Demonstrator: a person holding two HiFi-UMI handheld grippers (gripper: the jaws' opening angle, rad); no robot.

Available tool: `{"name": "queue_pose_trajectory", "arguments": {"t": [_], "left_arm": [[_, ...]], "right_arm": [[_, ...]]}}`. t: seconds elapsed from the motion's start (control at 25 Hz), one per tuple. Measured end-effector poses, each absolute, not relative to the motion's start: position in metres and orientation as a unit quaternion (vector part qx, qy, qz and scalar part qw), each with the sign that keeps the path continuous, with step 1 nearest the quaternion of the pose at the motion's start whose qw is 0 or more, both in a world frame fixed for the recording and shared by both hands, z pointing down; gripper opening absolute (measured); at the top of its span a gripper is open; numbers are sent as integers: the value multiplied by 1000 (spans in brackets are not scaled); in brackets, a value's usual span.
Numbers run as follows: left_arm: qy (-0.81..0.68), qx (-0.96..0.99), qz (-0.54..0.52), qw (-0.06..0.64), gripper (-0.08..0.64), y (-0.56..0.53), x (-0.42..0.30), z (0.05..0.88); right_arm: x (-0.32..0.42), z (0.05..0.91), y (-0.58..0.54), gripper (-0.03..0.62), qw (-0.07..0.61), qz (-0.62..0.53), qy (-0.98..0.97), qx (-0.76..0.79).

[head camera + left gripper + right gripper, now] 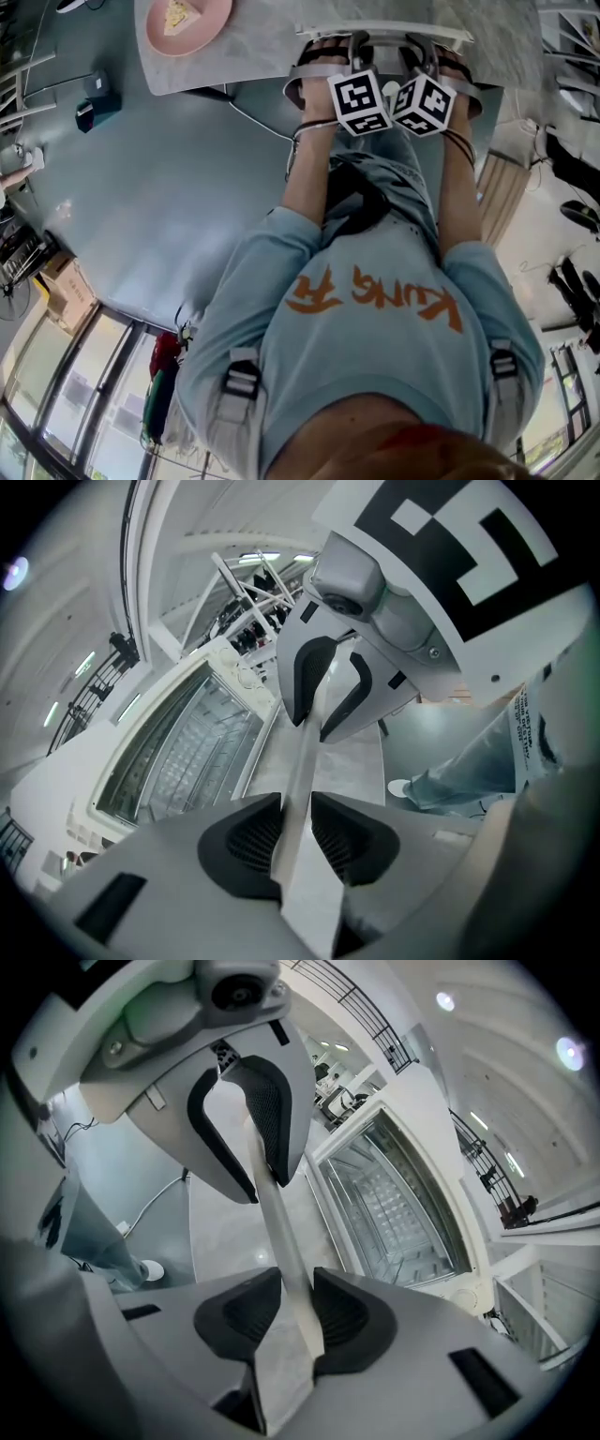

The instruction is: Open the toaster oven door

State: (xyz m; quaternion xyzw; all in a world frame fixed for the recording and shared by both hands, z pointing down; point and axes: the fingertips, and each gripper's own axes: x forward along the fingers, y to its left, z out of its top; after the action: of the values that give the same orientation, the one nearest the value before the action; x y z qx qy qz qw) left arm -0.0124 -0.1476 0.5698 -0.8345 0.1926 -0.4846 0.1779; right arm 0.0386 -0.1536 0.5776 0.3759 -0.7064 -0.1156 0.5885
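Observation:
The white toaster oven lies on a marble counter, its wire rack visible inside. Its white door handle bar stands away from the oven front, with counter showing between them. Both grippers are shut on this bar side by side. In the left gripper view the bar runs from my left gripper up into the right gripper. The right gripper view shows the same bar pinched by my right gripper, with the left gripper beyond. In the head view the left gripper and right gripper sit under their marker cubes.
A pink plate with a slice of food rests on the marble counter to the left of the oven. A cable trails over the grey floor. The person's body fills the lower half of the head view.

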Motion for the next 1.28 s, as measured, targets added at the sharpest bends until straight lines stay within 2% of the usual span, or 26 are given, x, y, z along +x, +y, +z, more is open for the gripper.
{"name": "queue_pose_trajectory", "arguments": {"t": [0.28,0.4,0.56,1.0,1.28], "left_arm": [[202,-829,-481,202,90,-138,-10,591],[199,-826,-484,211,114,-130,-11,601],[168,-830,-490,206,225,-115,-10,622],[146,-828,-500,210,320,-98,-10,652],[162,-808,-513,241,333,-96,-12,675]], "right_arm": [[42,597,-146,106,574,-142,-698,404],[39,607,-138,111,570,-148,-703,400],[35,626,-128,168,564,-152,-720,374],[27,657,-106,335,530,-137,-769,329],[26,680,-100,373,536,-155,-765,323]]}}
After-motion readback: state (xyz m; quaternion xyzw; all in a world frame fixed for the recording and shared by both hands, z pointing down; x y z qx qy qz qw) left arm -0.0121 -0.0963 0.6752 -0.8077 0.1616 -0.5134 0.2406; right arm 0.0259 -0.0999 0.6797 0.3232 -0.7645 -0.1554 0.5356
